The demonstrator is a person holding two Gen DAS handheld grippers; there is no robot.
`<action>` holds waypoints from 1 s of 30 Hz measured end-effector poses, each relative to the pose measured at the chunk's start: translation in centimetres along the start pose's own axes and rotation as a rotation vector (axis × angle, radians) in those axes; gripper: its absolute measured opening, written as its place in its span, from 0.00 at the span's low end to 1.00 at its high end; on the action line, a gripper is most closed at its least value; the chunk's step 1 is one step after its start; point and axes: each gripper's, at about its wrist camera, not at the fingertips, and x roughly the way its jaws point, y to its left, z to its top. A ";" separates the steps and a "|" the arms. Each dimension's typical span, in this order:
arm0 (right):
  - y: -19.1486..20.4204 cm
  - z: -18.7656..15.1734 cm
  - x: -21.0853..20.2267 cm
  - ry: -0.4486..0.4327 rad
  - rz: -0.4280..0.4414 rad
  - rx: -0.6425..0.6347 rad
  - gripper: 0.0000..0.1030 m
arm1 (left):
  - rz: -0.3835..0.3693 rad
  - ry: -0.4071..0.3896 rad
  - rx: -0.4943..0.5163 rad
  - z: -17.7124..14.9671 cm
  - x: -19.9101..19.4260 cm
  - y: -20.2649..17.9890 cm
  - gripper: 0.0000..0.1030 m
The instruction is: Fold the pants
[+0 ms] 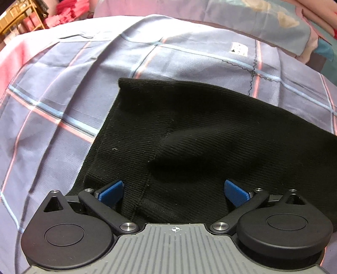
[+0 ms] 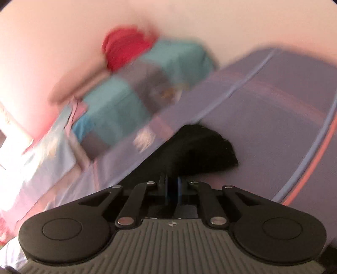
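Observation:
Black ribbed pants (image 1: 200,126) lie on a purple checked bedsheet (image 1: 63,94), with a hem edge at the left and a raised fold in the middle. My left gripper (image 1: 173,189) hovers close above the near part of the pants. It is open wide, with its blue pads (image 1: 111,191) spread apart and nothing pinched between them. The right wrist view is blurred. In it my right gripper (image 2: 172,187) has its fingers drawn together on a bunch of the black pants (image 2: 200,147), which stands up just ahead of them over the sheet (image 2: 263,126).
Folded pale bedding (image 1: 273,16) is piled at the back of the bed. A wooden shelf (image 1: 21,16) stands at the far left. Teal cushions (image 2: 109,109) and a red cloth (image 2: 124,50) lie beyond the bed's edge by a pink wall.

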 end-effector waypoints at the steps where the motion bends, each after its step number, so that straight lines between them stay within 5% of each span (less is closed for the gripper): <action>1: -0.9 -0.1 0.8 0.052 0.002 0.024 0.12 | 0.005 -0.002 0.008 0.0 0.0 -0.1 1.00; 4: -0.5 -0.1 0.0 0.056 0.007 -0.029 0.20 | 0.010 -0.004 0.003 0.3 0.3 0.0 1.00; 6: 0.6 -0.2 -1.9 -0.036 -0.142 -0.064 0.42 | 0.012 -0.007 0.011 0.6 0.5 -0.3 1.00; 8: 3.4 -1.9 -4.2 -0.136 -0.214 -0.176 0.42 | 0.011 -0.014 0.014 0.6 0.6 -0.4 1.00; 10: 6.4 -5.0 -5.8 -0.079 -0.016 -0.282 0.42 | 0.010 -0.020 0.019 0.4 0.5 -0.4 1.00; 14: 11.2 -11.7 -5.5 0.217 0.350 -0.459 0.50 | 0.005 -0.020 0.025 0.1 0.2 -0.2 1.00; 15: 11.6 -12.3 -4.7 0.253 0.333 -0.481 0.48 | 0.000 -0.017 0.034 0.1 0.1 -0.1 1.00; 16: 10.9 -12.5 -4.4 0.224 0.290 -0.469 0.35 | -0.005 -0.011 0.045 0.1 0.0 0.0 1.00; 17: 9.9 -11.7 -4.5 0.203 0.244 -0.409 0.08 | -0.006 -0.007 0.050 0.0 -0.4 0.2 1.00; 19: 8.6 -10.4 -5.8 0.142 0.052 -0.354 0.13 | 0.003 -0.025 0.056 -0.6 -1.8 1.0 1.00; 21: 7.8 -10.2 -8.8 0.044 -0.043 -0.417 0.48 | -0.008 -0.054 0.056 -2.0 -3.7 2.1 1.00; 24: 5.4 -11.0 -13.6 0.035 -0.001 -0.421 0.50 | -0.055 -0.061 0.043 -4.7 -5.5 3.7 1.00; 27: 0.9 -11.1 -16.4 -0.024 -0.142 -0.363 0.51 | -0.079 -0.025 0.051 -7.2 -5.4 4.4 1.00; 30: -2.4 -11.0 -15.5 0.025 -0.276 -0.378 0.51 | -0.033 -0.035 0.134 -8.7 -5.0 3.5 1.00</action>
